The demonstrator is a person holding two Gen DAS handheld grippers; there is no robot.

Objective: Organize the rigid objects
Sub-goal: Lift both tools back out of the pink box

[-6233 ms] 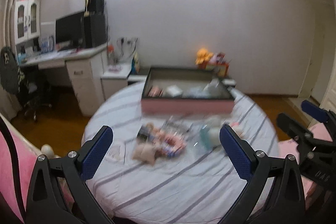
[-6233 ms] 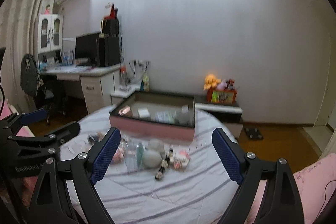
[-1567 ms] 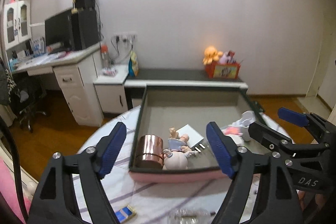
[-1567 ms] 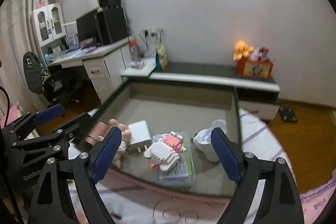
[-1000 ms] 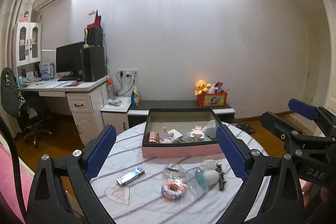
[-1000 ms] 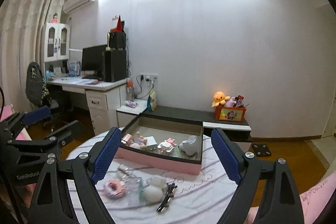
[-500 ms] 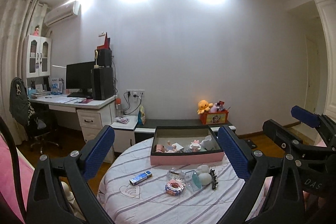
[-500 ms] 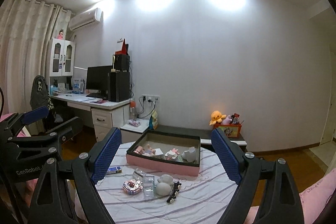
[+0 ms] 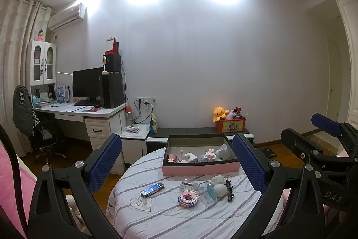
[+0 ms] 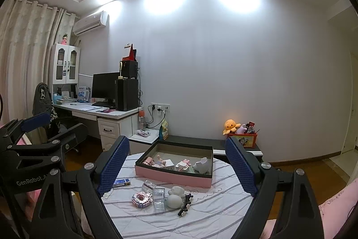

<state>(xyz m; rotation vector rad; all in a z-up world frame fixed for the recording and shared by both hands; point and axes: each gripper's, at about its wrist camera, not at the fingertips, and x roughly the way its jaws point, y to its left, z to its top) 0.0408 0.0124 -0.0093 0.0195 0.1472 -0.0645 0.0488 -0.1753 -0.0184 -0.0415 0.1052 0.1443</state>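
My round striped table [image 9: 156,216] sits well below and ahead of both grippers. On its far side is the pink box [image 9: 201,168]; nearer lie the blue pack [image 9: 152,189] and black hair clip [image 10: 185,204]. My left gripper [image 9: 176,162] and right gripper [image 10: 176,164] hang spread wide, holding nothing.

This is a bedroom in a home. A round table [image 9: 156,214] covered with a striped quilted cloth stands in the middle. Against the left wall is a white desk [image 10: 107,114] with a monitor [image 10: 105,86] and computer tower [image 10: 127,94], a glass-door cabinet [image 9: 42,63] above it. An air conditioner [image 10: 90,22] hangs near beige curtains [image 10: 24,50]. A plush toy [image 9: 220,113] sits on a low bench [image 9: 190,131].
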